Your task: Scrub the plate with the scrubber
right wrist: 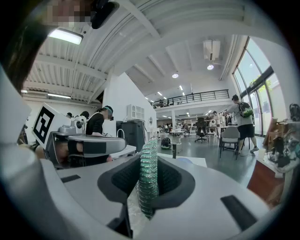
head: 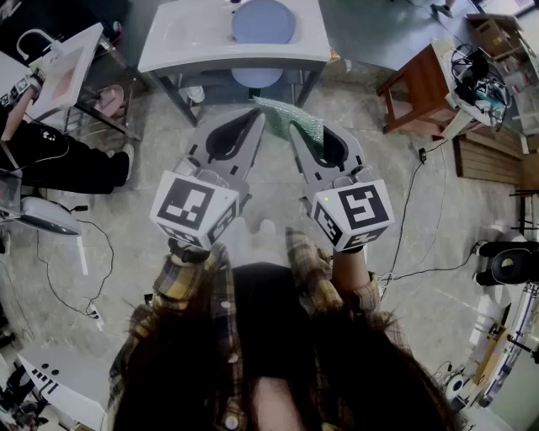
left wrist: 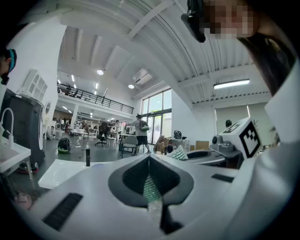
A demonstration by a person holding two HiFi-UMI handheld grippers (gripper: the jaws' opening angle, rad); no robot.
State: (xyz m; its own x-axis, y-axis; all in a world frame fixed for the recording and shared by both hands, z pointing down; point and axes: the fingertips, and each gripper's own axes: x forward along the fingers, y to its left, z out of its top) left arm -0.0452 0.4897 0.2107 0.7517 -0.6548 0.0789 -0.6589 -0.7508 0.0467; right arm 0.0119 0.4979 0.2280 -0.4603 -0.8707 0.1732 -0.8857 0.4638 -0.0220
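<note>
A round blue plate lies in the white sink unit at the far end of the floor, well ahead of both grippers. My right gripper is shut on a green mesh scrubber, which sticks up between its jaws in the right gripper view. My left gripper is held beside it, level, its jaws shut with nothing seen gripped. From the left gripper view the scrubber shows to the right, with the other gripper. Both are in the air, short of the sink.
A wooden table with cables and boxes stands at the right. A seated person in black is at the left beside a white stand. A cable trails across the floor. Under the sink sits a bluish round thing.
</note>
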